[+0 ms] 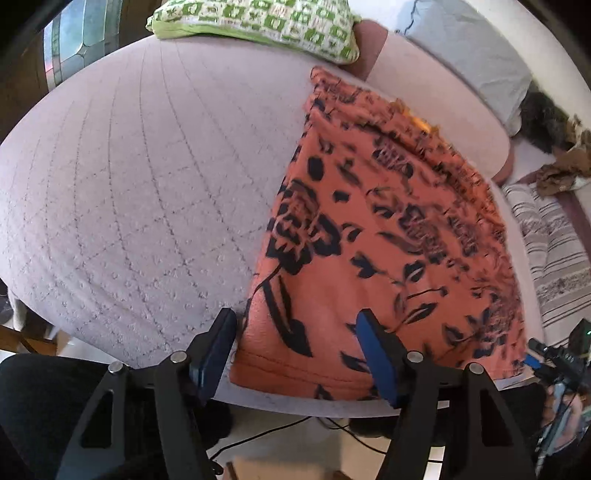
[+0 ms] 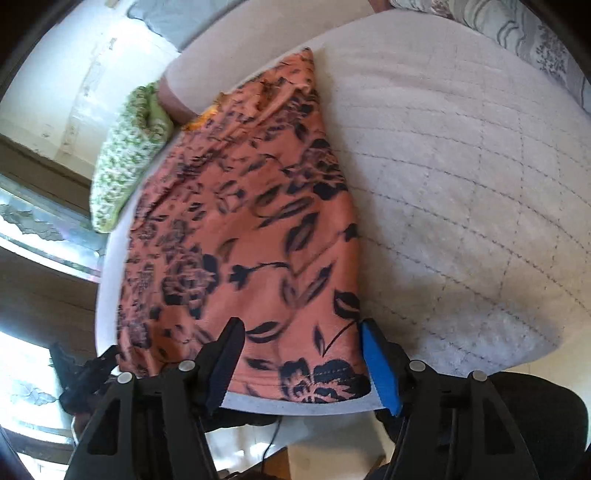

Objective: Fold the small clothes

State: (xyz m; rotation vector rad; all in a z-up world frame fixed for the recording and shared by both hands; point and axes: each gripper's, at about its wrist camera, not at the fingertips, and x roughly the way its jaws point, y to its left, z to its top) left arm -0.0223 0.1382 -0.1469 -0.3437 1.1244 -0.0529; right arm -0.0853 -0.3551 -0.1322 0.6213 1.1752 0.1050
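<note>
Left wrist view: orange floral-print fabric garment point(image 1: 388, 236) spread flat on pale quilted mattress point(image 1: 129, 192), near edge right by the fingers. Left gripper point(image 1: 295, 347) hovering jaws apart over the near left corner, gripping nothing. Right gripper point(image 2: 301, 354) same deal, jaws wide over the near right corner, empty. Green patterned cushion point(image 1: 258, 26) off at the far end.

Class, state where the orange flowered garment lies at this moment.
The orange flowered garment lies flat on the quilted pale cover, right of centre in the left wrist view, its near hem by the front edge and its far end near the green patterned cushion.
</note>
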